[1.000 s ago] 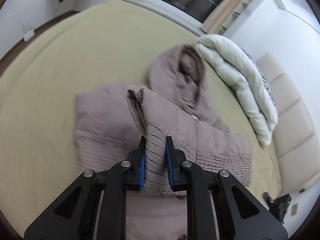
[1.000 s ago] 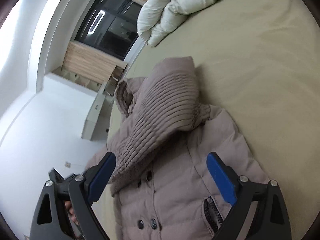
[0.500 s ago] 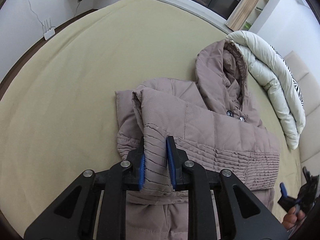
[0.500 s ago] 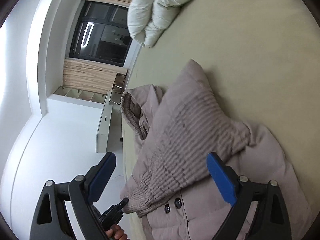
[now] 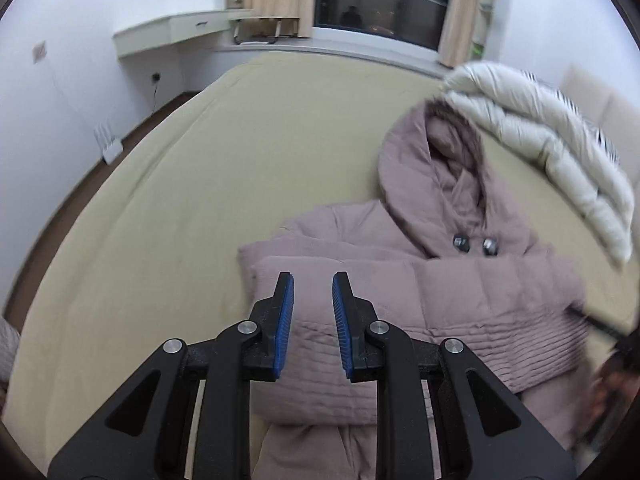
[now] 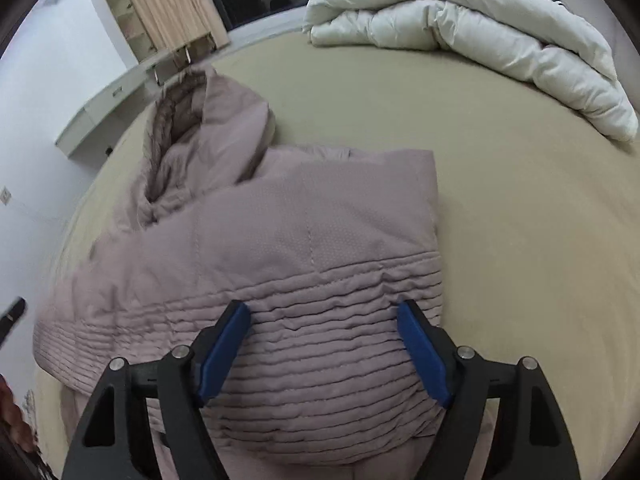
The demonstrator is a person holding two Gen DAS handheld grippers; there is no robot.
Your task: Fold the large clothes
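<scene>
A mauve quilted hooded jacket (image 5: 440, 280) lies on the beige bed (image 5: 220, 200), its sleeves folded across the chest and its hood (image 5: 436, 168) pointing toward the duvet. My left gripper (image 5: 313, 288) is open and empty just above the folded sleeve at the jacket's left side. In the right wrist view the jacket (image 6: 280, 240) fills the middle. My right gripper (image 6: 323, 320) is open wide and empty over the ribbed sleeve cuff (image 6: 320, 352).
A folded white duvet (image 5: 540, 136) lies on the bed beyond the hood; it also shows in the right wrist view (image 6: 460, 20). A dark window (image 5: 384, 0), curtains and a wall shelf (image 5: 180, 32) stand behind the bed. White walls flank the bed.
My left gripper has let go of the sleeve and opened; the sleeve now lies flat across the jacket. My right gripper has swung level over the ribbed cuff, still open.
</scene>
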